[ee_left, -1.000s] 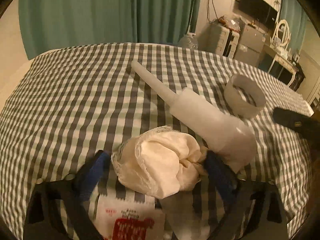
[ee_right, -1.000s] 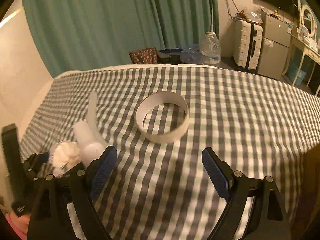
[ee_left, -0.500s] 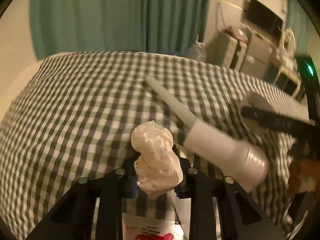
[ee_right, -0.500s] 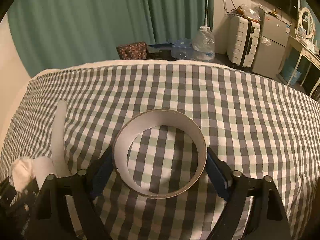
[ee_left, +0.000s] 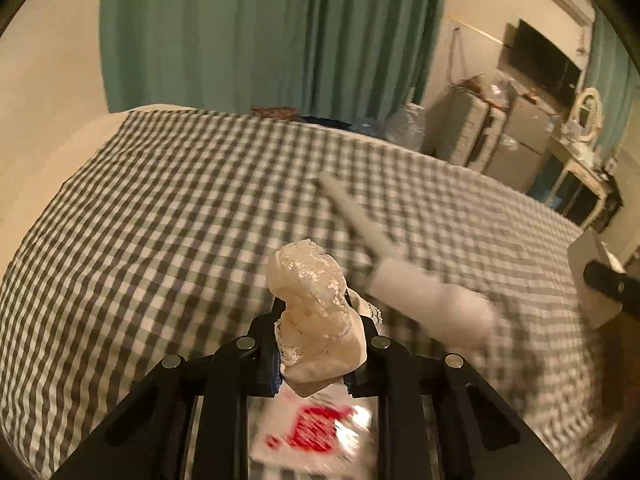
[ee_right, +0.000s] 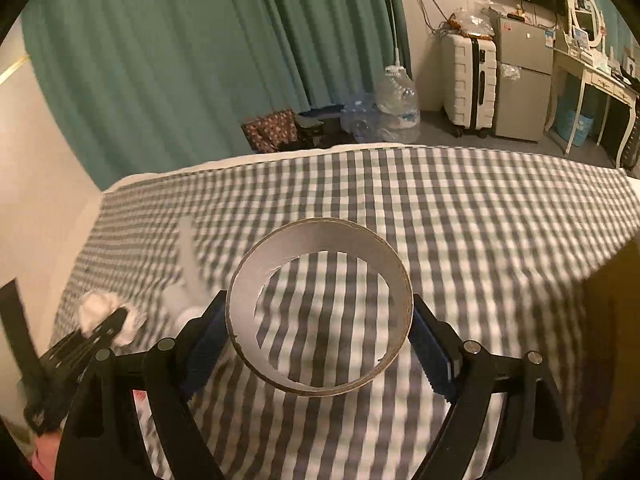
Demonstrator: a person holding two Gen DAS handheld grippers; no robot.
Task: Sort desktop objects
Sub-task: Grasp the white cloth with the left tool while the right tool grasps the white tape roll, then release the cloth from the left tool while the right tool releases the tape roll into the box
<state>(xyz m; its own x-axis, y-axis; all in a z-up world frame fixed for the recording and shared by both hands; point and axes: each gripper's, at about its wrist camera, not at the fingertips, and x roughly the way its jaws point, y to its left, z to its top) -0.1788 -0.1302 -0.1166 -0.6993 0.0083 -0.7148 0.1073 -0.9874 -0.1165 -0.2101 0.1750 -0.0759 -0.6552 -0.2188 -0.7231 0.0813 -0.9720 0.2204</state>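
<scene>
Above the checked tabletop [ee_right: 480,216]: my left fingers [ee_left: 362,344] grip a crumpled white cloth [ee_left: 316,312]. My right fingers [ee_right: 434,360] clamp the cardboard ring [ee_right: 320,304].

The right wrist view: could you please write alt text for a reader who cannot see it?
The right gripper is closed on a white cardboard ring, held above a grey-and-white checked cloth. At lower left, the left gripper clamps a white crumpled wad, beside a blurred white funnel-shaped object. Behind are green curtains.
</scene>
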